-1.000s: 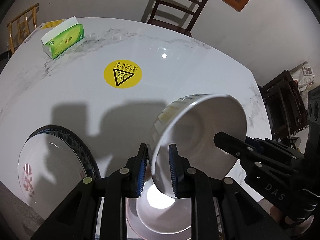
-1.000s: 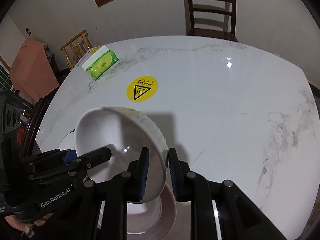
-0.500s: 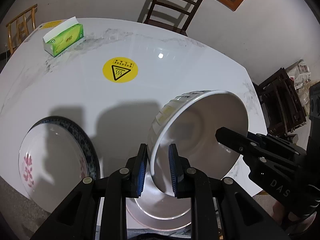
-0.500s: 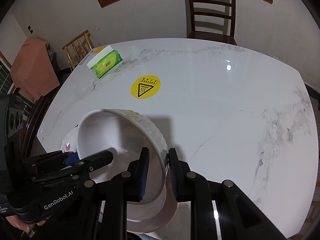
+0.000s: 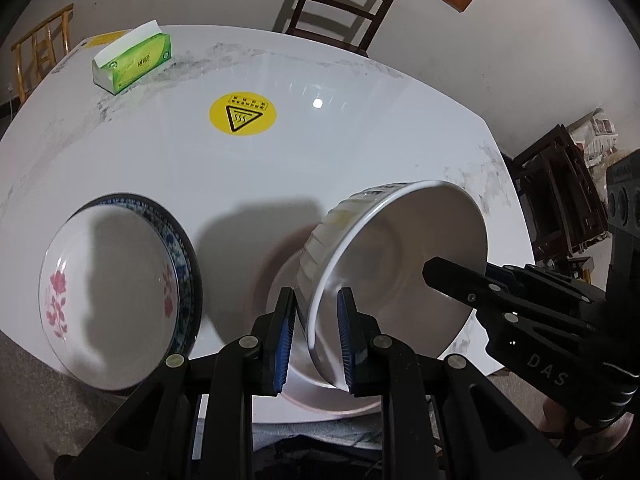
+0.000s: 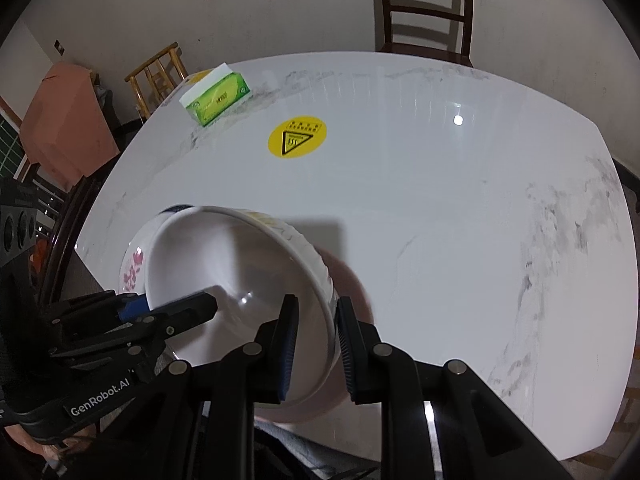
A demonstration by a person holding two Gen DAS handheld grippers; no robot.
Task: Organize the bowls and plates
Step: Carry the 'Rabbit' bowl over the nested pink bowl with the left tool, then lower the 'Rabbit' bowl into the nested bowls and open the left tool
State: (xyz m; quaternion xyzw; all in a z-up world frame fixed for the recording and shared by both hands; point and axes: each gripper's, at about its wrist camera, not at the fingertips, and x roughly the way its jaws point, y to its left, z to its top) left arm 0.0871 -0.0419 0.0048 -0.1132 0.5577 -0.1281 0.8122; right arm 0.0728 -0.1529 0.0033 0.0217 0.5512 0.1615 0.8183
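Both grippers hold one white bowl [image 5: 392, 264], tilted and lifted above the table. My left gripper [image 5: 316, 344] is shut on its near rim; my right gripper [image 5: 440, 276] comes in from the right, its finger inside the bowl. In the right wrist view the bowl [image 6: 224, 264] sits with its right rim between my right gripper [image 6: 316, 344] pads, and the left gripper [image 6: 200, 306] reaches in from the left. A pinkish plate [image 5: 280, 276] lies under the bowl, partly hidden. A floral plate with a blue rim [image 5: 116, 292] rests at the left.
The white marble table [image 5: 360, 140] carries a green tissue box [image 5: 134, 60] at the far left and a yellow warning sticker [image 5: 243, 113] mid-table. A dark wooden chair [image 5: 340, 4] stands behind the far edge. Dark furniture [image 5: 560, 192] stands right of the table.
Both grippers have carried the bowl back toward the table's near edge. The floral plate and the pinkish plate now show more fully. Neither grip has changed.
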